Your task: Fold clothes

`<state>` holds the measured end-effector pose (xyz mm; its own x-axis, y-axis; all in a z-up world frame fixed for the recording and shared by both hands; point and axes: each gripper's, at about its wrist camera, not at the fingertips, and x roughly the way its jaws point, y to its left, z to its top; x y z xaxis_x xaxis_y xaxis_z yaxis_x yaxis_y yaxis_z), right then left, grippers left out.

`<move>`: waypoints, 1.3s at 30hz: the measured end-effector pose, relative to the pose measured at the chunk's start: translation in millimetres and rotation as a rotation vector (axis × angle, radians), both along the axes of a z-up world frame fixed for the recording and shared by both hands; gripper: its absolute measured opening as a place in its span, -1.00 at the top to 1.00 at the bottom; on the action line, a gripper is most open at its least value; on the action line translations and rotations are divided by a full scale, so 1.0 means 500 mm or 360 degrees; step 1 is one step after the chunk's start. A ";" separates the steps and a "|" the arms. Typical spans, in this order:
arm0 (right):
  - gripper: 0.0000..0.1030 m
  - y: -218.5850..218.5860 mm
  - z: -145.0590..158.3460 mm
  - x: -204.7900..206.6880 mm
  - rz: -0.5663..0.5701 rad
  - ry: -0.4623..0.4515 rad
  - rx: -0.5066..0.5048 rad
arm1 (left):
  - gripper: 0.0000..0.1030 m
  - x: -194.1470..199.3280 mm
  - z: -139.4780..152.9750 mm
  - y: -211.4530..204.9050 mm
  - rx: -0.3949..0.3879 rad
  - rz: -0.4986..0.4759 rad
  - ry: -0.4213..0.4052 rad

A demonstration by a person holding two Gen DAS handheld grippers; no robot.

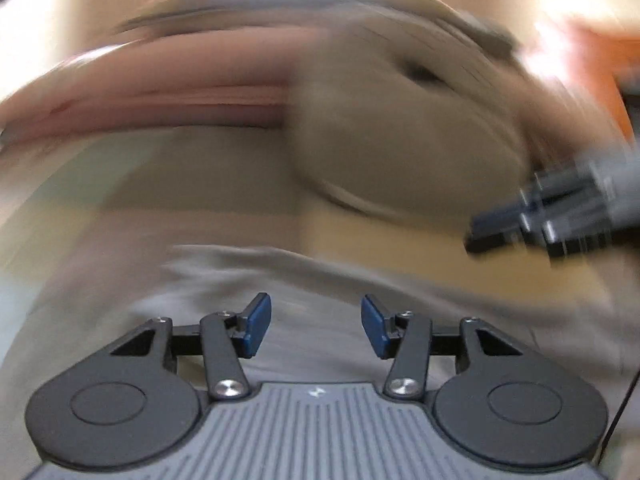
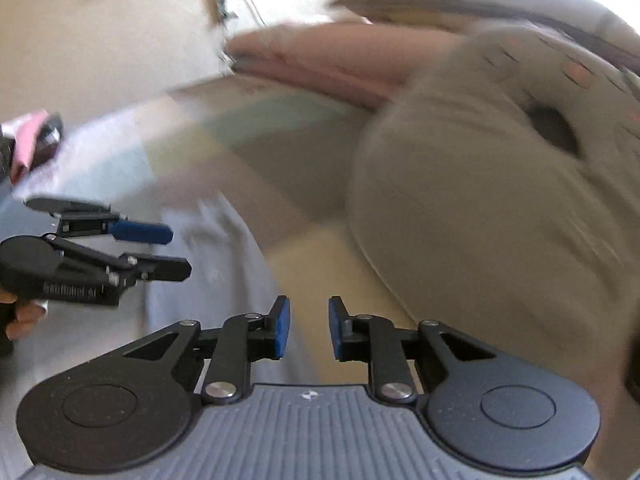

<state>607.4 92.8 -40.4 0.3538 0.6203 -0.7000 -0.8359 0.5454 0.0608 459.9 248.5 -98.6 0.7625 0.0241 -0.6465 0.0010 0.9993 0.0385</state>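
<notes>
Both views are motion-blurred. A pale grey garment (image 1: 320,280) lies flat on the bed just beyond my left gripper (image 1: 316,326), which is open and empty above it. The same garment (image 2: 208,248) shows in the right wrist view, left of my right gripper (image 2: 309,326), also open and empty. The right gripper (image 1: 496,236) shows at the right edge of the left wrist view. The left gripper (image 2: 172,252) shows at the left of the right wrist view, jaws apart. A beige, loosely bunched garment (image 1: 400,132) lies further back, also in the right wrist view (image 2: 480,200).
A pastel checked bedsheet (image 1: 200,184) covers the surface. A pink folded cloth (image 1: 180,92) lies along the back, also in the right wrist view (image 2: 320,56). An orange object (image 1: 600,64) sits at the far right. A cream wall (image 2: 100,40) is behind.
</notes>
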 end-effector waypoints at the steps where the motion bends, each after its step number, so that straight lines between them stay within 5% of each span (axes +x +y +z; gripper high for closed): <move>1: 0.53 -0.023 -0.010 -0.001 -0.0032 0.0027 -0.0019 | 0.01 0.008 -0.012 -0.022 0.0053 -0.0055 0.0046; 3: 0.53 -0.066 -0.031 -0.003 -0.0092 0.0082 -0.0042 | 0.02 0.010 -0.019 -0.035 0.0108 -0.0070 0.0048; 8: 0.53 -0.120 -0.083 -0.033 -0.0178 0.0129 -0.0023 | -0.01 -0.007 -0.018 0.003 -0.0024 -0.0065 0.0071; 13: 0.52 -0.114 -0.108 -0.114 -0.0138 -0.0126 -0.0108 | -0.01 -0.001 -0.015 -0.014 0.0038 -0.0066 0.0069; 16: 0.94 -0.102 -0.105 -0.124 -0.0142 -0.0178 -0.0131 | -0.01 -0.002 -0.013 -0.014 0.0048 -0.0080 0.0068; 20: 0.93 -0.101 -0.081 -0.102 -0.0244 -0.0298 -0.0150 | -0.01 -0.005 -0.014 -0.010 0.0025 -0.0090 0.0076; 25: 0.56 -0.113 -0.060 -0.076 -0.0409 -0.0295 -0.0070 | -0.01 -0.006 -0.011 -0.005 0.0023 -0.0084 0.0075; 32: 0.54 -0.116 -0.058 -0.156 -0.0299 -0.0091 -0.0022 | -0.13 -0.008 -0.011 0.021 0.0061 0.0000 0.0101; 34: 0.54 -0.108 -0.081 -0.186 -0.0315 0.0033 -0.0109 | -0.15 -0.010 -0.007 0.024 0.0082 0.0022 0.0103; 39: 0.47 -0.153 -0.075 -0.250 -0.0248 0.0326 0.0005 | -0.14 -0.015 0.004 0.012 0.0115 -0.0001 0.0077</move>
<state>482.5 16.2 -78.0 0.2962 0.5717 -0.7651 -0.7120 0.6661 0.2221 452.5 254.5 -96.8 0.7303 0.0718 -0.6794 0.0050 0.9939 0.1105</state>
